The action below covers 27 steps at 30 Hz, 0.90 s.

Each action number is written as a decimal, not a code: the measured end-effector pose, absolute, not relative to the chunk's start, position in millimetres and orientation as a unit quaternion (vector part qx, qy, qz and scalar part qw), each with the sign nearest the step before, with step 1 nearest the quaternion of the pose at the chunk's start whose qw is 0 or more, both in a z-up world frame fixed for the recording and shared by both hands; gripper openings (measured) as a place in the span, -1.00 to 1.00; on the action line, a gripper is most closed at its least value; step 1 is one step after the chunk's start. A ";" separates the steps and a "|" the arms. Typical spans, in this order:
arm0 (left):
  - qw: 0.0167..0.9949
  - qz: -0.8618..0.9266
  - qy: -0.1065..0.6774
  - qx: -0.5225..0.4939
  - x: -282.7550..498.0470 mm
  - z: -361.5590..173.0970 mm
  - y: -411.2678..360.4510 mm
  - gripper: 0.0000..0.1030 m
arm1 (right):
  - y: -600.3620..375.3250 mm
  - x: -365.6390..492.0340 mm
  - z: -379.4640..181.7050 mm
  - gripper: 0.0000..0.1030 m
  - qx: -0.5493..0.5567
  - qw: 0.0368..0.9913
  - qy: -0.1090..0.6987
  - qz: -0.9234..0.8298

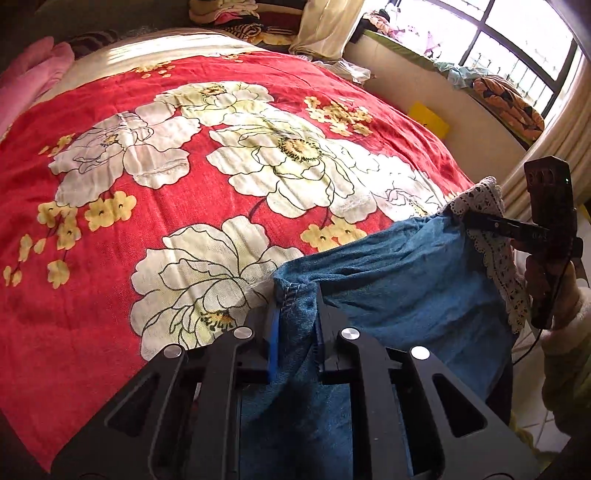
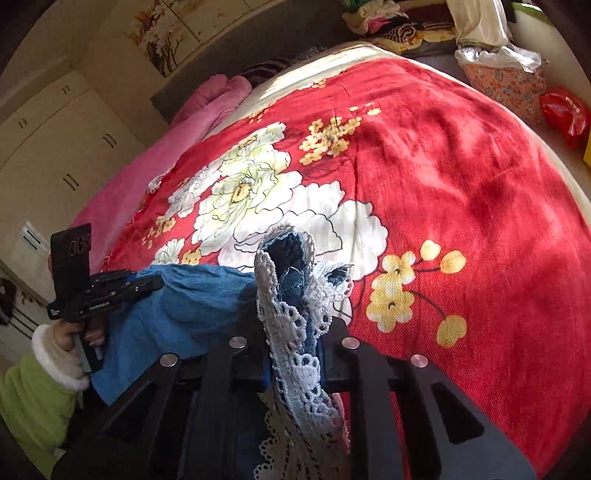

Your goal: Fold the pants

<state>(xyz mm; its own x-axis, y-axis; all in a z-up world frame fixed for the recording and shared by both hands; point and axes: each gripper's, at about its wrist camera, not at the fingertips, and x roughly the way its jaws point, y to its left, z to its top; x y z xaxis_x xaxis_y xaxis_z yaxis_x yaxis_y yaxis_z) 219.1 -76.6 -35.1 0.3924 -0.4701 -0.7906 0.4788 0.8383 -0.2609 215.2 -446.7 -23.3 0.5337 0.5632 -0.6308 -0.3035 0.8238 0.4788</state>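
Note:
The pants [image 1: 399, 280] are blue denim with a white lace trim [image 1: 495, 254]. They hang stretched in the air between my two grippers, above the near edge of the bed. My left gripper [image 1: 295, 317] is shut on a stitched denim edge of the pants. My right gripper [image 2: 295, 328] is shut on the lace-trimmed edge [image 2: 295, 354] of the pants [image 2: 192, 295]. The right gripper also shows in the left wrist view [image 1: 480, 221], and the left gripper shows in the right wrist view [image 2: 147, 284], both pinching the cloth.
The bed is covered by a red blanket with white and yellow flowers [image 1: 207, 158]. A pink blanket [image 2: 192, 122] lies along its left side. Piled clothes [image 1: 236, 18] lie beyond the bed. A window ledge with bedding [image 1: 506, 103] is at right. A red bag [image 2: 565, 114] sits beside the bed.

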 end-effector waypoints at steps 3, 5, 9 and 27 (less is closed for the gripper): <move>0.845 -0.283 0.454 -0.009 221.2 -23.7 -75.4 -0.90 | -455.9 218.0 3.0 -0.72 0.166 0.876 0.373 0.256; 0.854 -0.280 0.437 -0.028 226.1 -10.2 -72.6 -0.90 | -456.0 227.4 14.7 -0.72 0.146 0.887 0.358 0.251; 0.865 -0.256 0.432 -0.019 248.1 -5.4 -80.5 -0.90 | -449.5 269.3 1.9 -0.72 0.120 0.884 0.394 0.220; 0.906 -0.181 0.375 -0.072 185.7 20.2 -30.3 0.27 | -490.7 208.2 6.7 0.36 0.158 0.900 0.381 0.144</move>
